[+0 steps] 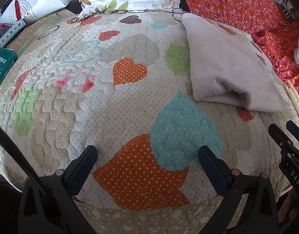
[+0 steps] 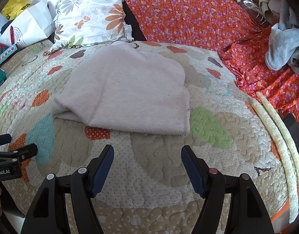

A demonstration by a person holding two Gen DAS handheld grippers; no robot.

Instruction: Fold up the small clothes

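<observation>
A pale pink terry cloth (image 2: 128, 93) lies folded flat on the heart-patterned quilt (image 2: 165, 175); in the left wrist view the same folded cloth (image 1: 227, 66) sits at the upper right. My right gripper (image 2: 147, 152) hovers just in front of the cloth's near edge, jaws open, nothing between them. My left gripper (image 1: 148, 152) is open over bare quilt (image 1: 91, 105), well to the left of the cloth, and holds nothing. Each gripper shows at the edge of the other's view: the right gripper (image 1: 285, 128), the left gripper (image 2: 18, 146).
A floral pillow (image 2: 91, 19) and an orange flowered sheet (image 2: 188, 17) lie behind the quilt. Grey and beige clothes (image 2: 283, 44) are heaped at the far right. A white paper bag (image 2: 30, 27) and boxes (image 1: 1, 68) stand at the left. A dark flat object (image 2: 295, 130) lies past the quilt's right edge.
</observation>
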